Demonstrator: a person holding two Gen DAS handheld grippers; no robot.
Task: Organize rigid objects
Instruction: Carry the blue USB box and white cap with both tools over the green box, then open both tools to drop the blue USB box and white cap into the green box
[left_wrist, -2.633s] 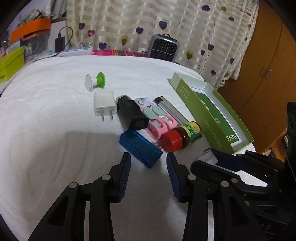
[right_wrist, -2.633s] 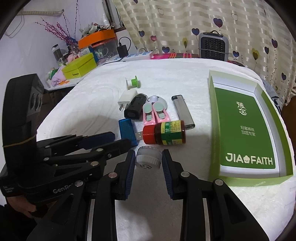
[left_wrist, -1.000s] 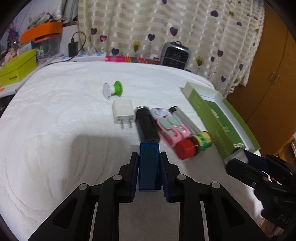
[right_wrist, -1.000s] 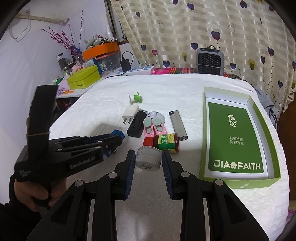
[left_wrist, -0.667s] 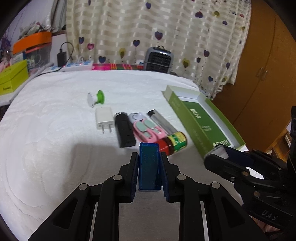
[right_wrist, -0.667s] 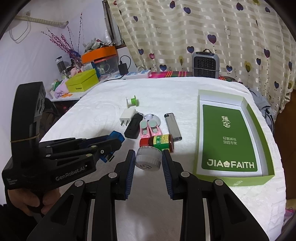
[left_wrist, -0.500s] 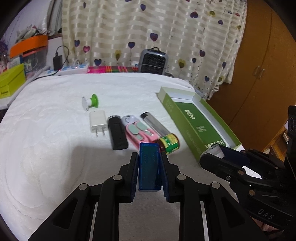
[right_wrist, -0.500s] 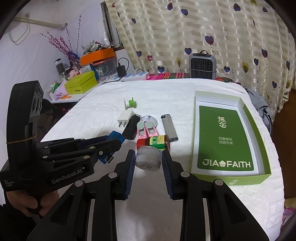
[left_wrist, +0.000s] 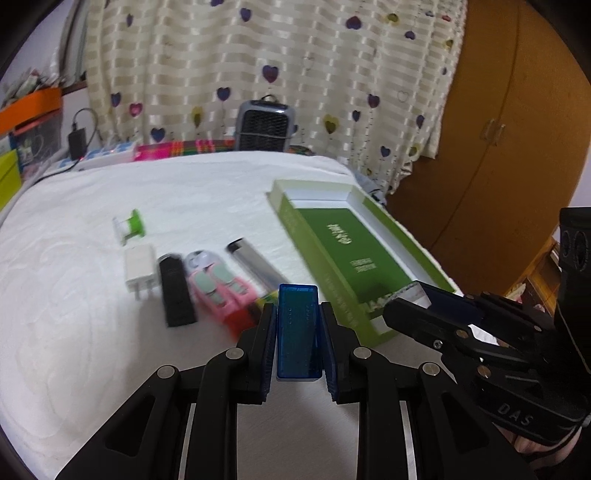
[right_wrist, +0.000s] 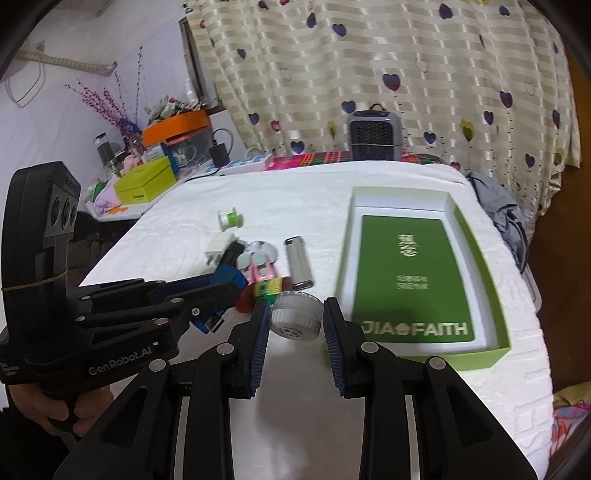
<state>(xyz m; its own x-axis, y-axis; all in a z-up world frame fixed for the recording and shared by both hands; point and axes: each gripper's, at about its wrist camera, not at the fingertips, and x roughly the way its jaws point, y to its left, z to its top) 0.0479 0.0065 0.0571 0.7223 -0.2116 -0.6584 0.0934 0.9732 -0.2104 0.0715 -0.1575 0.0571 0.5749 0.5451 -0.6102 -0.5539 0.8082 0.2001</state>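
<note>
My left gripper (left_wrist: 298, 328) is shut on a blue translucent USB device (left_wrist: 298, 332) and holds it above the white cloth, near the front corner of the open green box (left_wrist: 354, 254). My right gripper (right_wrist: 295, 321) is shut on a small white round jar (right_wrist: 295, 319), raised just left of the green box (right_wrist: 413, 273). On the cloth lie a white charger (left_wrist: 140, 267), a black block (left_wrist: 175, 291), a pink clip (left_wrist: 219, 286), a silver lighter (left_wrist: 255, 262), a red-capped bottle (left_wrist: 247, 317) and a green spool (left_wrist: 129, 225).
The white-covered table (left_wrist: 74, 350) drops off at the right by a wooden wardrobe (left_wrist: 509, 129). A grey heater (left_wrist: 266, 125) and a power strip (left_wrist: 103, 153) stand at the back. Boxes and clutter (right_wrist: 147, 181) fill a side table on the left.
The left gripper closed on the blue USB device, lifted it and swung right toward the green box. The right gripper kept hold of the white jar and rose with it.
</note>
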